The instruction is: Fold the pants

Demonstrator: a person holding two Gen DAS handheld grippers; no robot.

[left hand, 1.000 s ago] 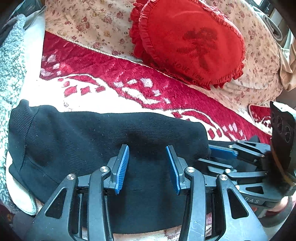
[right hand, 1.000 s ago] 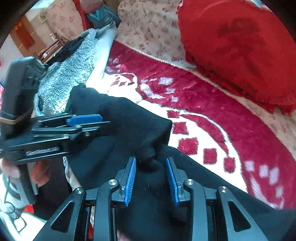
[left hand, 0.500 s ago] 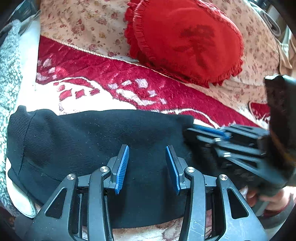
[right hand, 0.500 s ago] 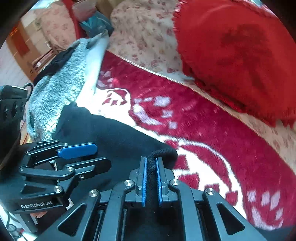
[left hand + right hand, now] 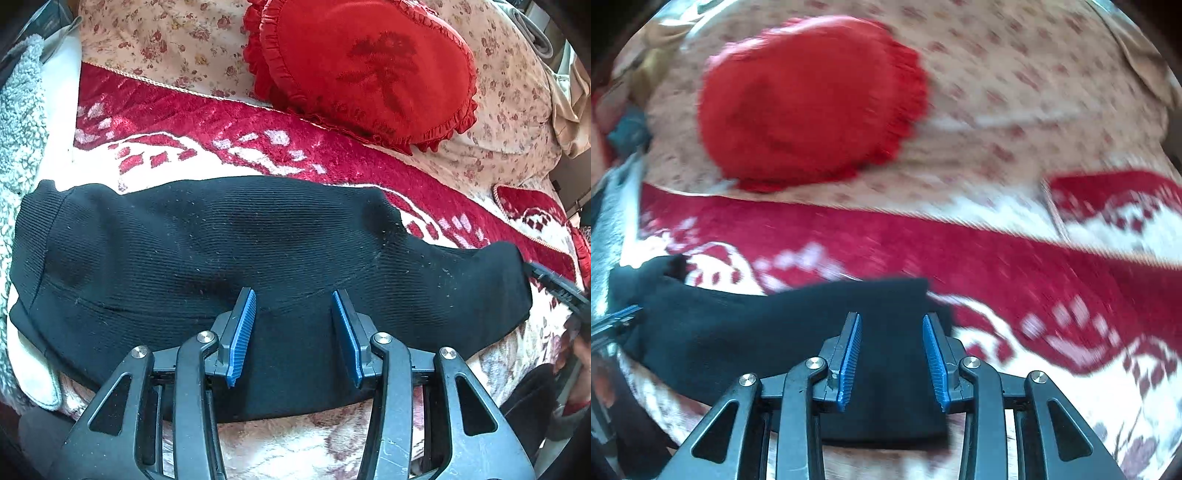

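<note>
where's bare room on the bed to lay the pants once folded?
Free: the red-and-white blanket strip between the black pants and the heart pillow, and the blanket stretch right of the pants. Crowded: the left edge, where the grey fleece touches the pants, and the floral cover under the pillow.

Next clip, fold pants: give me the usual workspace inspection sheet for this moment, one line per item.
Surface: bed with a red and white patterned blanket over a floral sheet.
Job's things: black pants lying flat in a long strip across the blanket, nothing gripping them.
Clutter: red heart-shaped frilled cushion behind the pants; grey fleece at the left edge.
Grippers: left claw open, above the pants' near edge; right claw open, over the pants' right end; the right view is motion-blurred.
Cables: nothing seen.
Surroundings: beige cloth at far right; the rest is too distorted to tell.
</note>
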